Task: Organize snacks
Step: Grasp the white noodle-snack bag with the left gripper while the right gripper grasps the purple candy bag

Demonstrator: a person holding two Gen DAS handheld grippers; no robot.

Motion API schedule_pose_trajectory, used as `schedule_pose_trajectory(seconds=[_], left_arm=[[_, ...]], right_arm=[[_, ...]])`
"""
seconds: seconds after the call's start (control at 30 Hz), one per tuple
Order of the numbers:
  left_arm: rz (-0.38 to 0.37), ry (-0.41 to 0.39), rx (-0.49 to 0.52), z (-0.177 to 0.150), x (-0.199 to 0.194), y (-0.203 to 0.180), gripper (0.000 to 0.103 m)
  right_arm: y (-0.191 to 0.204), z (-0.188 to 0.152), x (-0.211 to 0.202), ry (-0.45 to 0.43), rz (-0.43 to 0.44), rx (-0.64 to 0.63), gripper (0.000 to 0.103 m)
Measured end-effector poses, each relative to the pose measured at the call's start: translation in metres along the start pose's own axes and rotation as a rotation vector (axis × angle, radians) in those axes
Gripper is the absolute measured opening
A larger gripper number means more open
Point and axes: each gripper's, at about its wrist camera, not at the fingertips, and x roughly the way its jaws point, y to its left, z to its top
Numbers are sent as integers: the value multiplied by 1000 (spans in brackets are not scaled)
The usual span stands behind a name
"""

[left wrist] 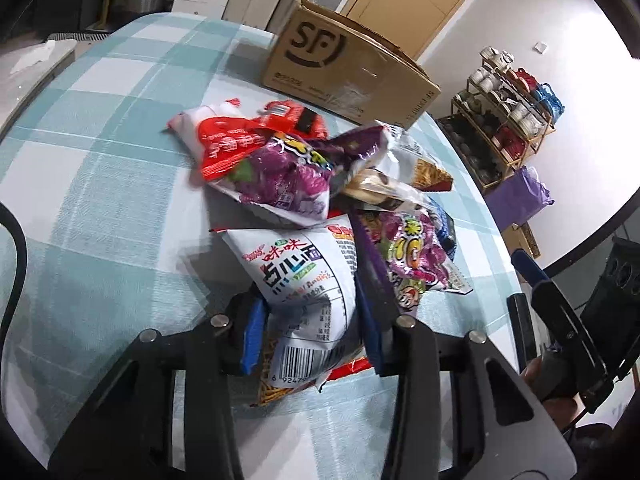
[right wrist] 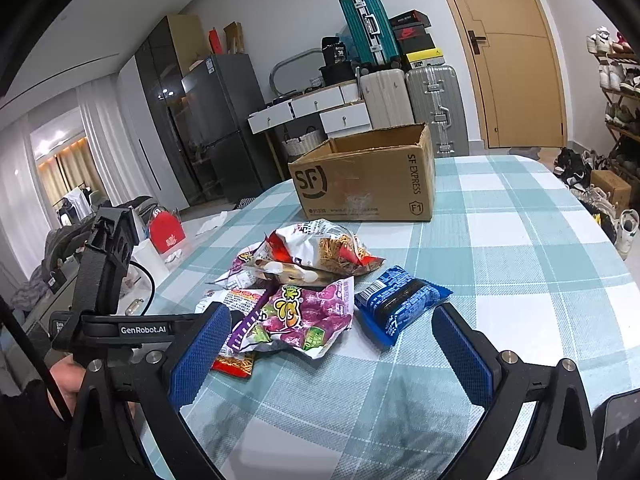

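Snack pile [right wrist: 304, 292] on the table [right wrist: 520, 264], directly ahead of you. At 12 o'clock beyond the pile stands the cardboard box [right wrist: 364, 184], apart from it. At the pile's 3 o'clock edge lies one packet [right wrist: 400, 304], touching its neighbour. The noodle packet [left wrist: 308, 292] sits at the pile's near end, between your left gripper's [left wrist: 312, 328] fingers. Your right gripper [right wrist: 332, 356] is at 6 o'clock of the pile.

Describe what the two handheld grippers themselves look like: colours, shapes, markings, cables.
Both are black plastic frames with silver round bolts at the joints. The right gripper has blue pads with a knobbly grid texture on its two fingers. The left gripper has the same blue pads. Its side bar carries white "GenRobot.AI" lettering, and a black cable runs beside it.
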Motion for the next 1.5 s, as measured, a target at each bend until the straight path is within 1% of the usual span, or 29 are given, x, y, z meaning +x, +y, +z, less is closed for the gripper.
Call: schedule_pose_trajectory(seconds=[0.07,0.2,0.37,0.57,0.67,0.77,0.9,0.97,1.1,1.17,1.2,1.23,1.27,1.33,1.37,1.43,1.47,1.5], left_arm=[[20,-21,8,-1,-6,5,37],[6,-22,-15,-3,-14,16,37],[-14,-36,-28,-11,-28,27,37],[-13,-45,-35,-22,-41,41,37],[-25,-51,-38,-25,-46,44,37],[-30,-55,-30,-27,-49,46,37],[-51,-57,-44,-32,-52,50,37],[-61,-52,-49,-35,-52,51,37],[-70,-41,-43,-37,-48,51,37],[-78,-35,-45,-38,-46,51,37],[-83,-32,-49,-38,-45,52,37],[-85,-34,-50,-38,-44,53,37],[-87,-33,-49,-39,-45,53,37],[-88,-32,-47,-39,-45,52,37],[-89,-31,-48,-39,-45,52,37],[-86,-31,-45,-39,-45,52,37],[-85,-29,-47,-40,-46,51,37],[-84,-27,-46,-40,-46,50,37]], right_arm=[[2,-1,-1,4,-4,-5,102],[4,-2,3,31,-9,9,102],[3,-5,16,95,7,56,102],[10,-1,37,165,27,47,102],[13,1,53,205,48,48,102],[11,2,69,245,41,82,102],[3,3,88,291,63,163,102],[0,5,95,301,74,193,102],[2,9,106,323,61,197,102],[5,9,111,331,54,190,101],[8,10,113,328,46,182,97],[11,11,117,330,35,167,91],[13,11,118,330,24,152,89],[17,10,122,333,41,141,76],[18,10,122,334,43,135,73],[21,8,123,338,69,126,61],[22,6,124,340,81,127,58],[24,4,123,346,97,125,51]])
